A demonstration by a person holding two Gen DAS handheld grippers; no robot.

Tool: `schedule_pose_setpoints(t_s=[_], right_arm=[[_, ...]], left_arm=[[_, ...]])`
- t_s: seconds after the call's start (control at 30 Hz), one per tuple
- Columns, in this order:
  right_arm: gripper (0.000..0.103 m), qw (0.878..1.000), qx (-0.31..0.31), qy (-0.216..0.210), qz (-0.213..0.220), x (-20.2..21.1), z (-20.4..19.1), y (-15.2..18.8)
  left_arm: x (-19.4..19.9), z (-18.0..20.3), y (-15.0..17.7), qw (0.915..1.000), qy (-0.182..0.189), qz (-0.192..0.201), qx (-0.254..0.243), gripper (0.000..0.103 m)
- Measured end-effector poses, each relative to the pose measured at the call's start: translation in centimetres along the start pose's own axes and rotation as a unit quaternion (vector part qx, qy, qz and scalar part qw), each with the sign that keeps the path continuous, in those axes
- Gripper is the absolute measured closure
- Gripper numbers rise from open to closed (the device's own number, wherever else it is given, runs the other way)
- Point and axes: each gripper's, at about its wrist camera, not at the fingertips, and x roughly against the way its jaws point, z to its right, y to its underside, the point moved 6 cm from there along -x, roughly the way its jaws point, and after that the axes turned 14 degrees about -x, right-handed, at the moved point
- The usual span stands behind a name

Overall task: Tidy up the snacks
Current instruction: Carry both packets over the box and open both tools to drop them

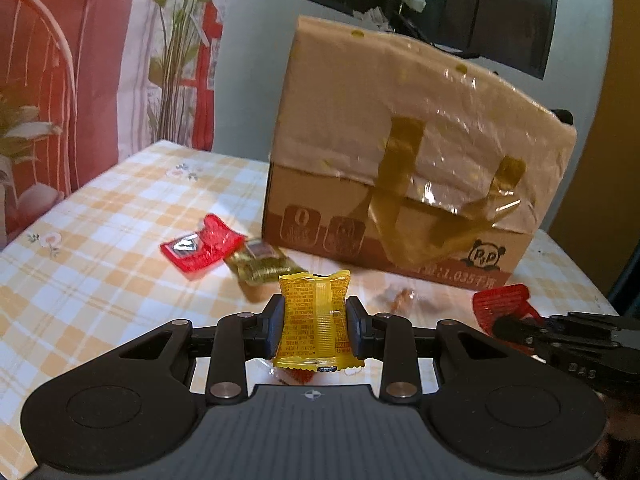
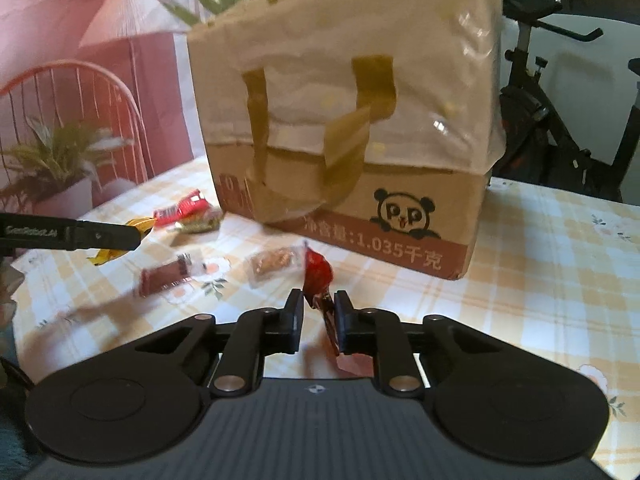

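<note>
- your left hand-held gripper (image 1: 315, 328) is clamped on the yellow packet (image 1: 314, 320), held upright, long axis pointing away from you.
- your right hand-held gripper (image 2: 319, 322) is closed on a red packet (image 2: 318, 276), edge-on; the blur makes the grip hard to read.
- the cardboard box (image 1: 400, 184) stands on the counter (image 1: 100, 248) straight ahead of both, seemingly nearer the right.

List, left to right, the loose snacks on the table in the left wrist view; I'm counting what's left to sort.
Red packet → olive-gold packet → clear-wrapped snack. Those in the grippers are left out.
</note>
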Motion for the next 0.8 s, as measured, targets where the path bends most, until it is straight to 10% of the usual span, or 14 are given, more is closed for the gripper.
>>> schedule_pose_setpoints(t_s=[0.33,0.8], right_arm=[[0.086,0.998,0.002,-0.043,0.054,4.0,-2.1,-4.1],[0.086,0.983,0.0,-0.128,0.13,7.3,-6.3,-17.9]], left_arm=[[2.0,0.7,-4.3,0.9984,0.015,0.049,-0.024,0.069],[2.8,0.9,-18.6,0.9869,0.036,0.153,-0.039,0.068]])
